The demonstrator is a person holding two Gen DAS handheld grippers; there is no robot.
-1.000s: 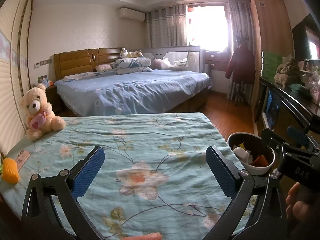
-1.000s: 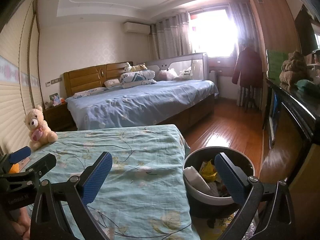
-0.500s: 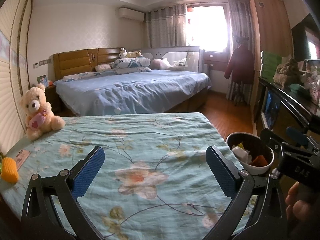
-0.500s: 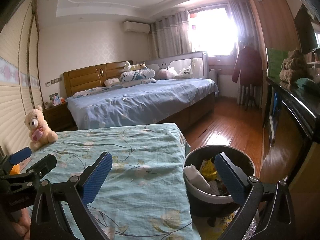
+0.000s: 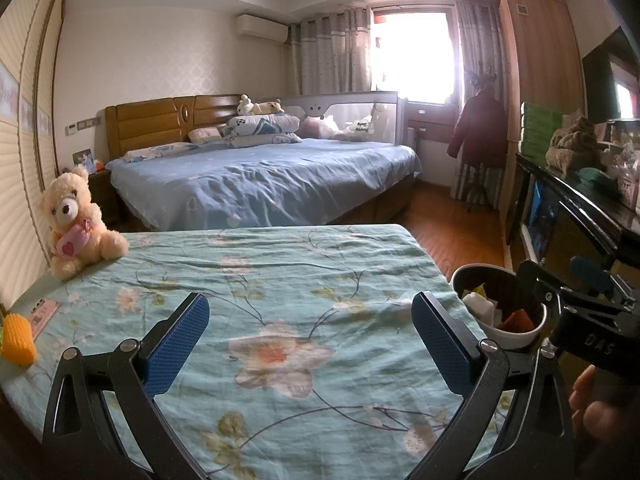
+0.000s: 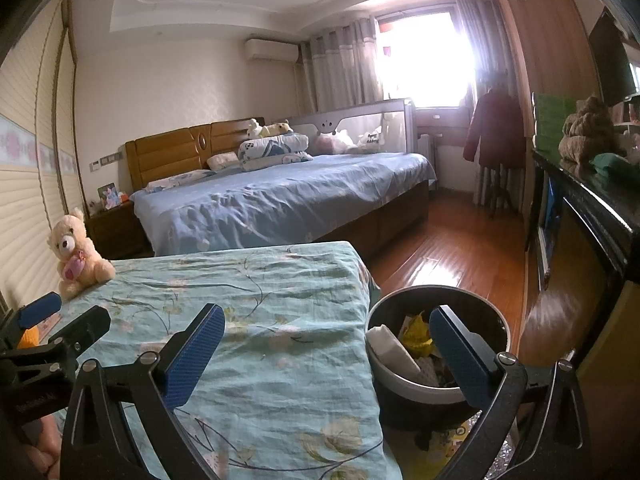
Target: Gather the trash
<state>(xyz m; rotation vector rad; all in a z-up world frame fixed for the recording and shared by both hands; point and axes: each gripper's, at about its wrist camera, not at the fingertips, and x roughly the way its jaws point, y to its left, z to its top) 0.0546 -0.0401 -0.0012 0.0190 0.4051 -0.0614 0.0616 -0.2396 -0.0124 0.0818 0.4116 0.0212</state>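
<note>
A round dark trash bin (image 6: 496,320) with a white rim stands on the floor at the right edge of the table; it holds white, yellow and orange scraps. It also shows in the left wrist view (image 5: 536,330). My right gripper (image 6: 326,348) is open and empty, straddling the table edge and the bin. My left gripper (image 5: 310,340) is open and empty above the floral teal tablecloth (image 5: 280,280). A yellow object (image 5: 16,338) lies at the table's left edge beside a pink card (image 5: 42,312).
A cream teddy bear (image 5: 76,220) sits at the table's far left corner. A large blue bed (image 5: 260,180) stands beyond the table. A dark sideboard (image 6: 592,216) runs along the right wall, with wooden floor (image 6: 460,252) between.
Both grippers stay open and nearly still. The views have shifted only slightly.
</note>
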